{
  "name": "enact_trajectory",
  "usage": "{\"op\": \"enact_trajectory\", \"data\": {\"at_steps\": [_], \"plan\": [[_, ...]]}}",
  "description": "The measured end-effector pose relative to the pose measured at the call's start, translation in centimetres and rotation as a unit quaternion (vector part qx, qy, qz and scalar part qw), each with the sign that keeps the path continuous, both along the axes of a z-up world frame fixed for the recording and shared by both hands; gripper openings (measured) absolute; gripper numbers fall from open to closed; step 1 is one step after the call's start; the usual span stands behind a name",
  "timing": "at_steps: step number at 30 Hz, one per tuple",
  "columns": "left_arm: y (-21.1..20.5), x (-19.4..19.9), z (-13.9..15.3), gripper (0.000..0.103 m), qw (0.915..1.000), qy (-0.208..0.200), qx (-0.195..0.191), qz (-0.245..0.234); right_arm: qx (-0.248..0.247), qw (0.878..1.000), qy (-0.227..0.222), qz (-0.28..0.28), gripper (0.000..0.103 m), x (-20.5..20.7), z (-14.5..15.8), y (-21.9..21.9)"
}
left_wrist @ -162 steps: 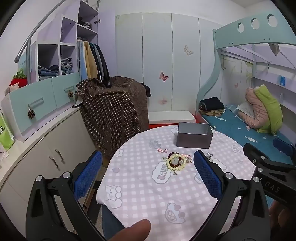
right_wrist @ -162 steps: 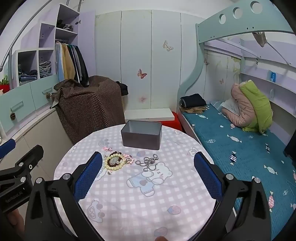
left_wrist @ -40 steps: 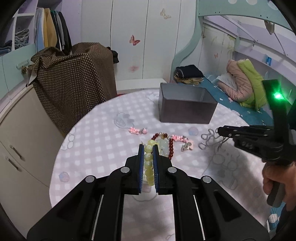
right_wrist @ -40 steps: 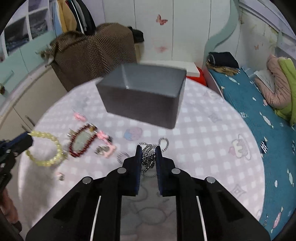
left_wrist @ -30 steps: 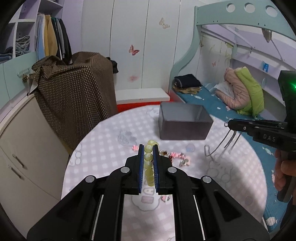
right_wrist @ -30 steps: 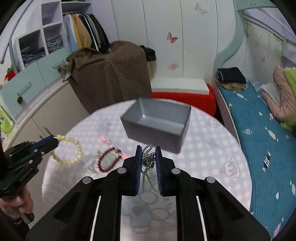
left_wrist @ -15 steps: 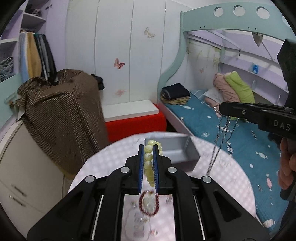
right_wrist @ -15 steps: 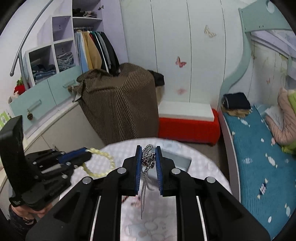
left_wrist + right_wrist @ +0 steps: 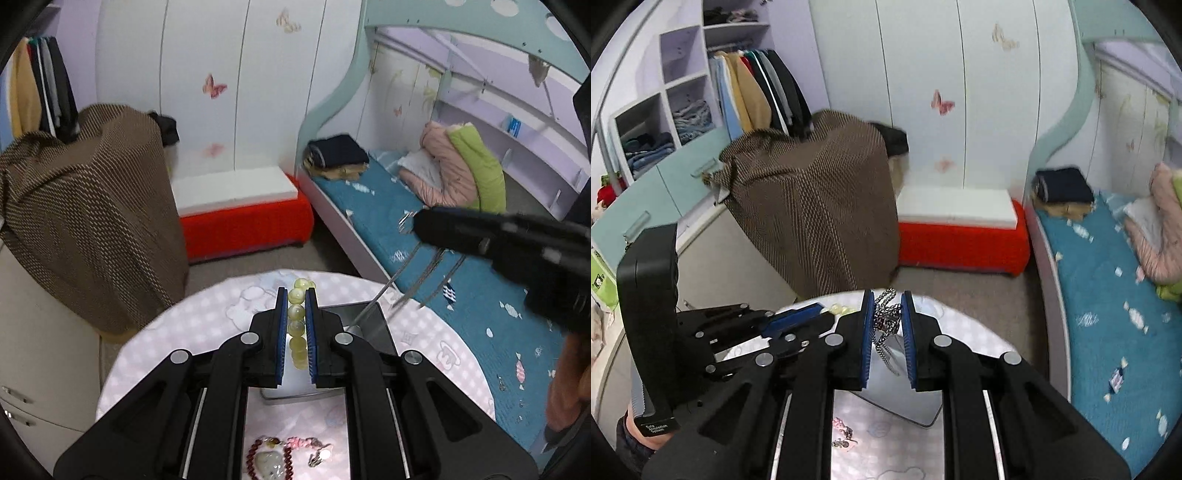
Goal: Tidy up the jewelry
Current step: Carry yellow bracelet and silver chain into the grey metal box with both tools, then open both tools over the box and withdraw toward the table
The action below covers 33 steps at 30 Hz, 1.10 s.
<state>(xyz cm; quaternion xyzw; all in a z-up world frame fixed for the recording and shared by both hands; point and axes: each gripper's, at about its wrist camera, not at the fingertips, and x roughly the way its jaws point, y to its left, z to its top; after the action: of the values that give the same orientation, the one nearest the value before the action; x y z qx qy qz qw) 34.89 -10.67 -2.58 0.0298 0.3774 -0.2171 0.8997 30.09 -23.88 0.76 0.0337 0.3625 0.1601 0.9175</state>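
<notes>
Both tools are lifted over the round table (image 9: 436, 332), near its far edge. Left gripper (image 9: 295, 325) pinches the yellow bead bracelet (image 9: 297, 328); it hangs above the grey box (image 9: 376, 332). Right gripper (image 9: 887, 325) pinches the silver chain (image 9: 884, 317), its loops trailing into the box mouth. Red bead bracelet (image 9: 269, 458) and pink charms (image 9: 306, 445) are left on the near edge. Judgement: centre each tool over the box, lower until the pieces sit inside, release separately so the chain and beads do not tangle.
</notes>
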Motion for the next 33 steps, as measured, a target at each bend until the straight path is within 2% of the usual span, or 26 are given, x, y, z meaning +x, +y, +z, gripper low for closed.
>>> {"op": "enact_trajectory", "data": {"at_steps": [4, 5, 6, 7, 8, 9, 10, 13, 14, 15, 16, 17, 26, 33], "plan": [[-0.6, 1.3, -1.7, 0.010, 0.9997, 0.024, 0.003, 0.004, 0.003, 0.999, 0.043, -0.007, 0.017, 1.5, -2.8, 0.0], [-0.6, 1.4, -2.0, 0.015, 0.9996, 0.026, 0.004, 0.005, 0.006, 0.999, 0.053, -0.009, 0.018, 1.7, -3.5, -0.1], [-0.5, 1.4, -2.2, 0.031, 0.9995, 0.028, 0.006, 0.009, 0.007, 0.998, 0.059, -0.011, 0.018, 1.8, -3.8, -0.1], [-0.3, 1.3, -2.3, 0.043, 0.9995, 0.028, 0.007, 0.013, 0.010, 0.998, 0.065, -0.015, 0.025, 1.9, -4.3, -0.3], [0.0, 1.1, -2.3, 0.064, 0.9995, 0.023, 0.007, 0.020, 0.013, 0.997, 0.069, -0.019, 0.036, 1.8, -4.6, -0.5], [0.4, 0.8, -2.2, 0.074, 0.9995, 0.015, 0.009, 0.027, 0.015, 0.997, 0.069, -0.022, 0.044, 1.6, -4.7, -0.7], [0.8, 0.4, -2.2, 0.076, 0.9994, 0.010, 0.010, 0.032, 0.013, 0.997, 0.066, -0.025, 0.061, 1.3, -4.7, -0.8], [2.4, -0.6, -1.8, 0.086, 0.9983, 0.000, 0.009, 0.057, 0.016, 0.998, 0.051, -0.029, 0.069, 0.3, -4.3, -1.3], [2.9, -1.1, -1.6, 0.090, 0.9977, -0.008, 0.011, 0.067, 0.021, 0.998, 0.045, -0.034, 0.078, -0.4, -4.0, -1.5], [3.6, -1.7, -1.4, 0.090, 0.9972, -0.015, 0.011, 0.073, 0.023, 0.998, 0.039, -0.038, 0.083, -0.7, -3.8, -1.7], [4.0, -2.3, -1.2, 0.090, 0.9967, -0.021, 0.012, 0.077, 0.023, 0.998, 0.026, -0.045, 0.094, -1.5, -3.4, -1.9], [4.5, -3.3, -0.9, 0.092, 0.9958, -0.032, 0.016, 0.085, 0.023, 0.998, 0.019, -0.048, 0.096, -1.7, -3.2, -1.9], [6.2, -11.4, 2.4, 0.097, 0.9845, -0.125, 0.037, 0.117, 0.021, 0.995, -0.034, -0.093, 0.096, -7.4, -1.8, -2.9], [7.5, -16.9, 3.3, 0.098, 0.9776, -0.156, 0.035, 0.137, 0.026, 0.991, -0.081, -0.104, 0.096, -13.1, -0.5, -3.1]]}}
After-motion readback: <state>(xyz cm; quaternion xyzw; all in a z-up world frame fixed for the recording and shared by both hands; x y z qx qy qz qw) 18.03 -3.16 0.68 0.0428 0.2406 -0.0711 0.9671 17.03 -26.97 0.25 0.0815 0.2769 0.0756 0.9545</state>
